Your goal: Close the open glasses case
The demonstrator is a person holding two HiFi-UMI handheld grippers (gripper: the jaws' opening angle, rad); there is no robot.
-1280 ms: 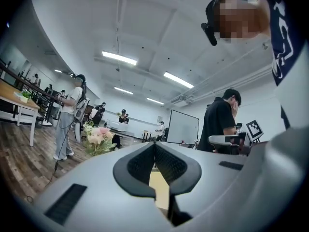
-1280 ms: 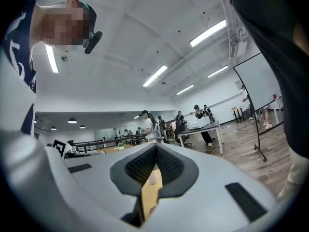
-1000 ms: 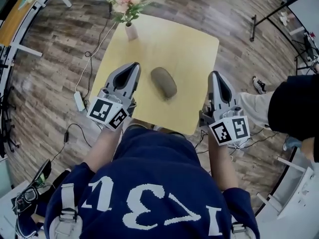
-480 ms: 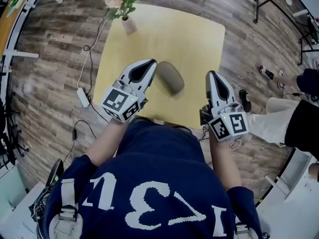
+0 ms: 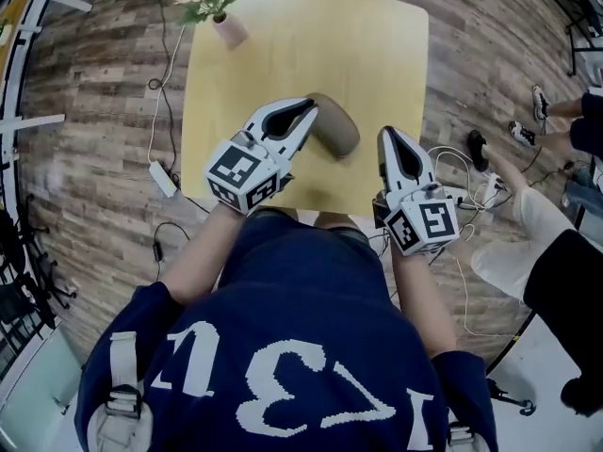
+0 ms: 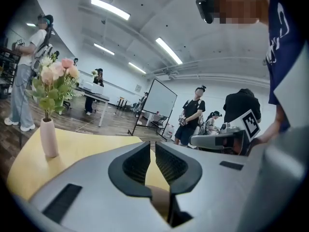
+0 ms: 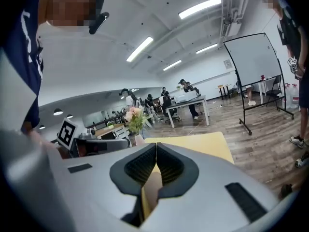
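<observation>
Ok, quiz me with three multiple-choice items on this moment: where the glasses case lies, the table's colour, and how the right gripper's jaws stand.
1. On the table, the glasses case lies:
A) at the far right corner
B) just off the left gripper's tip
C) at the near left corner

2. The table top is:
A) white
B) black
C) yellow

3. The right gripper's jaws are:
A) together, empty
B) wide apart
C) clamped on the case

Answers:
1 B, the head view shows the case beside that tip.
2 C, the bare top shows yellow.
3 A, the right gripper view shows its pads meeting with nothing between.
</observation>
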